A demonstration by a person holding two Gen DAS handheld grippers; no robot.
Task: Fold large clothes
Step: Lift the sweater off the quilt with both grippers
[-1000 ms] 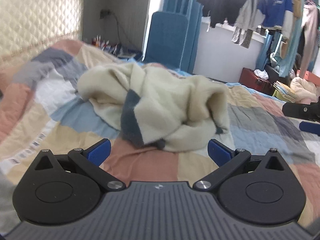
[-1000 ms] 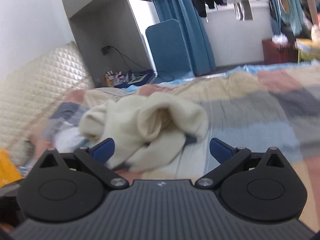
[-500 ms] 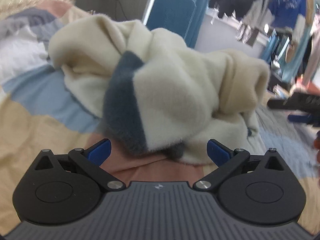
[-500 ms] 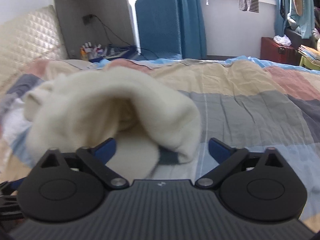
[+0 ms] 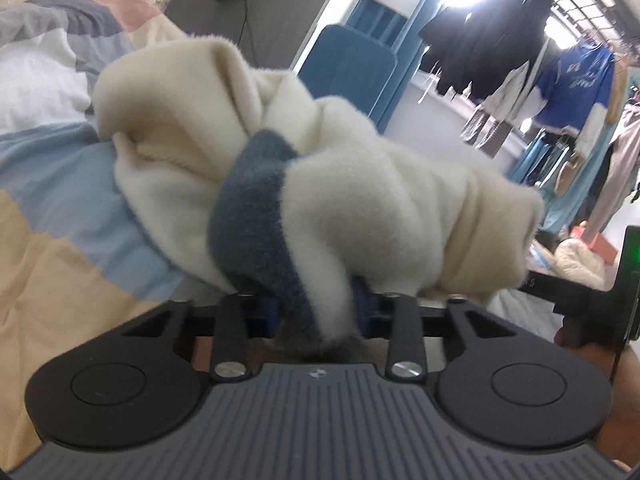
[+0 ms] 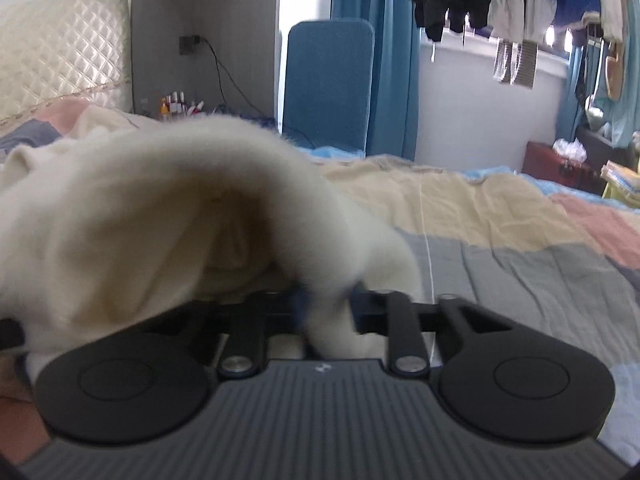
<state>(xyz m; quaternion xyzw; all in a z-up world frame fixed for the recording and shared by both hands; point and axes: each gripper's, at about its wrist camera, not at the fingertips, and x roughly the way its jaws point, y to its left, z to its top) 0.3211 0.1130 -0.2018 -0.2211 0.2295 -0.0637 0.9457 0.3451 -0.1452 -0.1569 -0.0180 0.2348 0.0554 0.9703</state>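
— Both grippers were spread a moment ago; what changed?
— Now the left gripper (image 5: 316, 312) pinches the cream sweater (image 5: 360, 200) at its blue-grey patch, and the right gripper (image 6: 326, 308) pinches a cream fold (image 6: 168, 216). The sweater lies bunched on the patchwork quilt (image 6: 500, 232).
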